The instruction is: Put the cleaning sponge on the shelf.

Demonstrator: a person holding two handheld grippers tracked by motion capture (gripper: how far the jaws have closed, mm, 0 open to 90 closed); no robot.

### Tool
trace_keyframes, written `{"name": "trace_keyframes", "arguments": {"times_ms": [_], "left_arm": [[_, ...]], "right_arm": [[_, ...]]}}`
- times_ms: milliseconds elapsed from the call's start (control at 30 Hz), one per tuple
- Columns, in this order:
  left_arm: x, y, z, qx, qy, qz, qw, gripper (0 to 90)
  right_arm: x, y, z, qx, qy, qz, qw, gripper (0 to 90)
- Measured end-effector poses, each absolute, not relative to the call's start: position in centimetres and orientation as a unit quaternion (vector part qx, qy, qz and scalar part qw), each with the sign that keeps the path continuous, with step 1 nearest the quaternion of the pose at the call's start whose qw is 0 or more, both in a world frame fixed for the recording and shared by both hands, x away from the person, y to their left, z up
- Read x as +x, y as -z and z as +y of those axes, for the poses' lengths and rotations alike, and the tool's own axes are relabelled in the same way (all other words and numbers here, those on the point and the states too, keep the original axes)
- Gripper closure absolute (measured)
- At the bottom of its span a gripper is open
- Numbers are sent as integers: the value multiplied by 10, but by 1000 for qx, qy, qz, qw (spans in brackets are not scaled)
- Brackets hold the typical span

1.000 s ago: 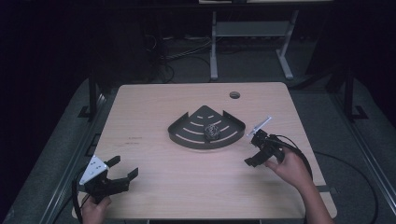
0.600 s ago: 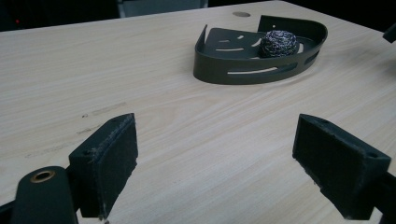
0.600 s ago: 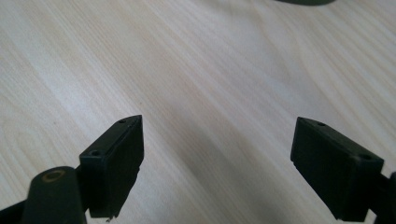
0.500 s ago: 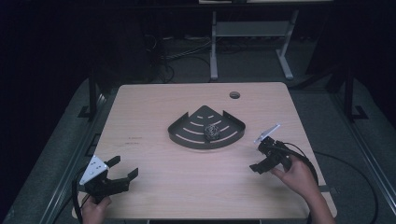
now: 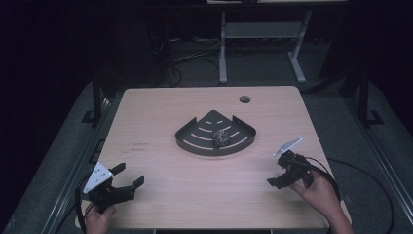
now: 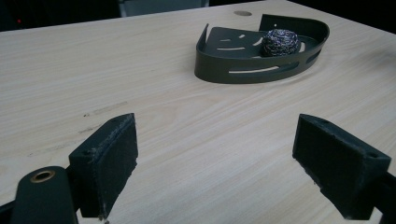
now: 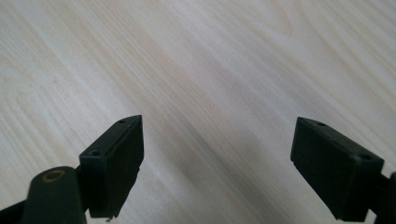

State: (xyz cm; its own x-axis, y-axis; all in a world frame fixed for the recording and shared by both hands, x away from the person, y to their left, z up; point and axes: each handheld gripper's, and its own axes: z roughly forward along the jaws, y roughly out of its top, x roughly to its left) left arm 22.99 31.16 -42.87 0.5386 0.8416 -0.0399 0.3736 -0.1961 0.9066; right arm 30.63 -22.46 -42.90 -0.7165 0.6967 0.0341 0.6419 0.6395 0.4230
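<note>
A dark fan-shaped metal tray lies at the middle of the light wooden table. Inside it, toward its right side, rests a ball of steel wool. My left gripper is low over the table's near left corner, open and empty, its jaws facing the tray from a distance. At the near right, my right gripper is open and empty as well, tipped down toward bare wood.
A round cable hole is set near the table's far edge. Beyond the table stands a white metal frame on dark floor. Cables trail from both grippers off the near corners.
My right gripper has drawn back from beside the tray toward the near right edge and tipped down. The left gripper has stayed put.
</note>
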Motion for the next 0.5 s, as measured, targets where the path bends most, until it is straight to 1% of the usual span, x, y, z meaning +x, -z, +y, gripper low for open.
{"name": "trace_keyframes", "arguments": {"times_ms": [500], "left_arm": [[230,429,309,737,-244,411,478,133]], "right_arm": [[284,433,-240,379,-218,896,76,163]]}}
